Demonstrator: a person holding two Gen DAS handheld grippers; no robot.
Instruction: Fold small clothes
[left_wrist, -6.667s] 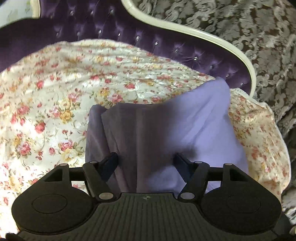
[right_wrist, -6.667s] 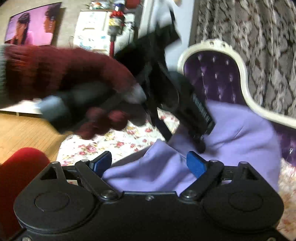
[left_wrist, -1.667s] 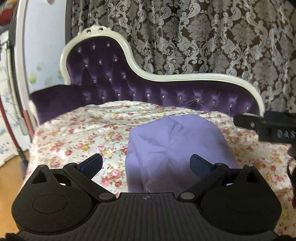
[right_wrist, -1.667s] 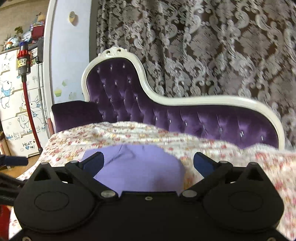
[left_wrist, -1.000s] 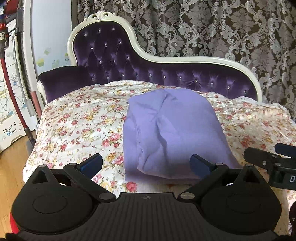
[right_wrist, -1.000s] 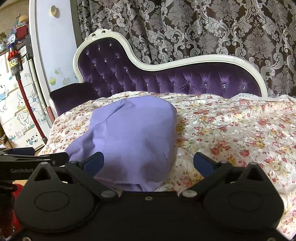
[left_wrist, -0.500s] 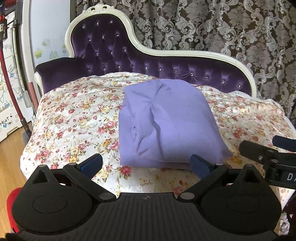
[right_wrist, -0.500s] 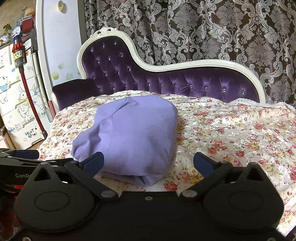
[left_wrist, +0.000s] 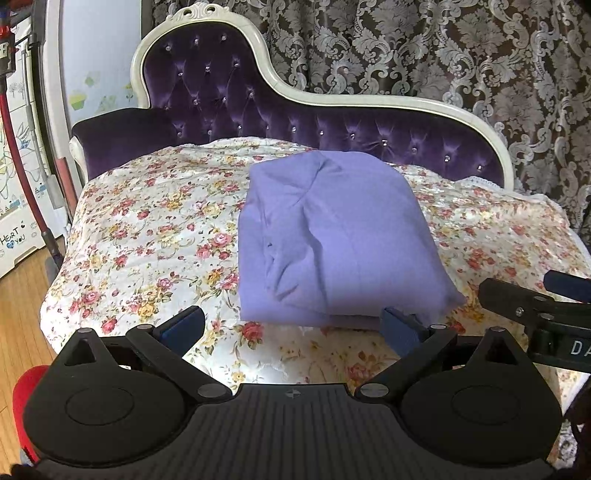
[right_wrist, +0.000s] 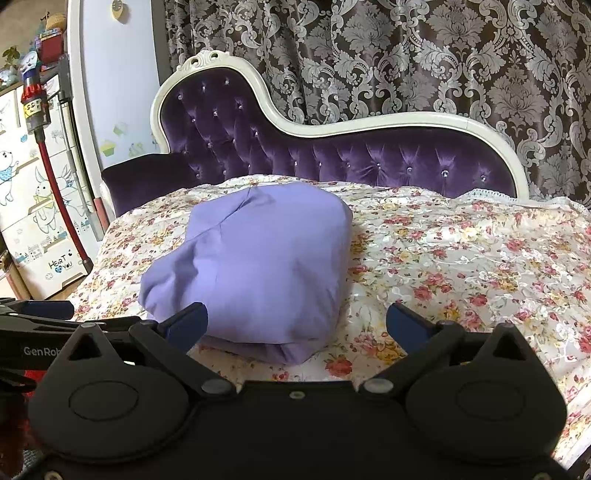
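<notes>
Lavender garment (left_wrist: 340, 236) lies folded; both grippers' jaws gape empty; only right view shows vacuum (right_wrist: 35, 107), apparently.

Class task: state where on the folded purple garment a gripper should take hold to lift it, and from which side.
Probably the near stacked edge of the purple garment, approached low from the front of the floral cover. There the layers show as one thick hem, so open fingers could pinch them together.

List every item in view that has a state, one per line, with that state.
purple garment: folded into a bundle, lying on the cover, not held.
left gripper: open, empty.
right gripper: open, empty.
floral cover: spread over the sofa seat.
curtain: drawn shut.
</notes>
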